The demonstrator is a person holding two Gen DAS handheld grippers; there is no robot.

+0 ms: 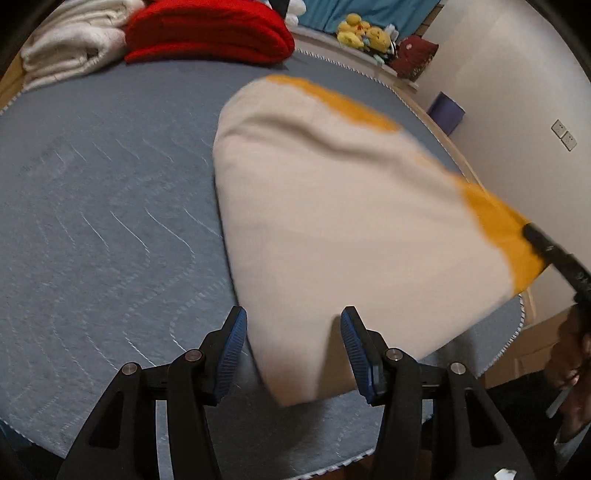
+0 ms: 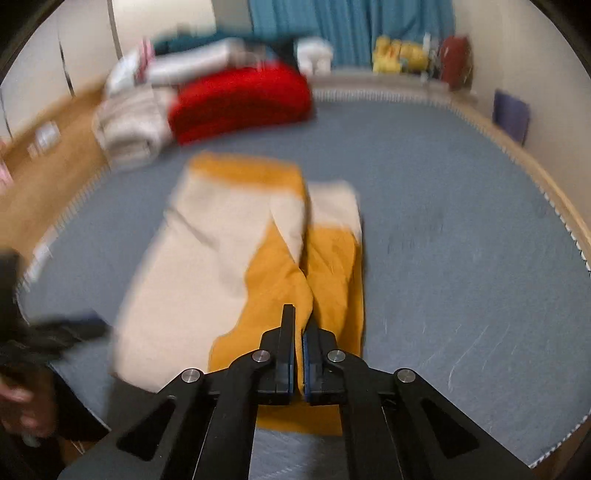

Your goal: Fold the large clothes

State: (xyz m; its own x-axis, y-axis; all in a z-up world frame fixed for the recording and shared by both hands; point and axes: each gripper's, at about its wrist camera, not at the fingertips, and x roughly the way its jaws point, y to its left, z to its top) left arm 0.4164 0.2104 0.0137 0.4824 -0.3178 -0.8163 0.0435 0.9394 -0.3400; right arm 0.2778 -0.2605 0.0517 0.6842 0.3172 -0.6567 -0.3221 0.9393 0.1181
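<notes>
Here the cream-and-orange garment (image 2: 229,251) lies partly folded on the blue-grey quilted bed cover (image 2: 461,229), its near orange edge lifted from the surface. The right gripper (image 2: 300,332) has its jaws pressed together on that orange edge, with cloth caught between the blue pads. In the left wrist view the same garment (image 1: 332,221) appears as a broad cream panel raised toward the right, where the right gripper (image 1: 554,254) pinches the orange border. The left gripper (image 1: 293,325) has its jaws spread; a cream fold sits in the gap and seems to meet the right pad, though the pads do not close on it. At the far end of the cover rest a folded red blanket (image 2: 240,103) and pale folded bedding (image 2: 129,125). Yellow plush toys (image 2: 395,55) sit beyond, before a teal curtain (image 2: 351,29).
</notes>
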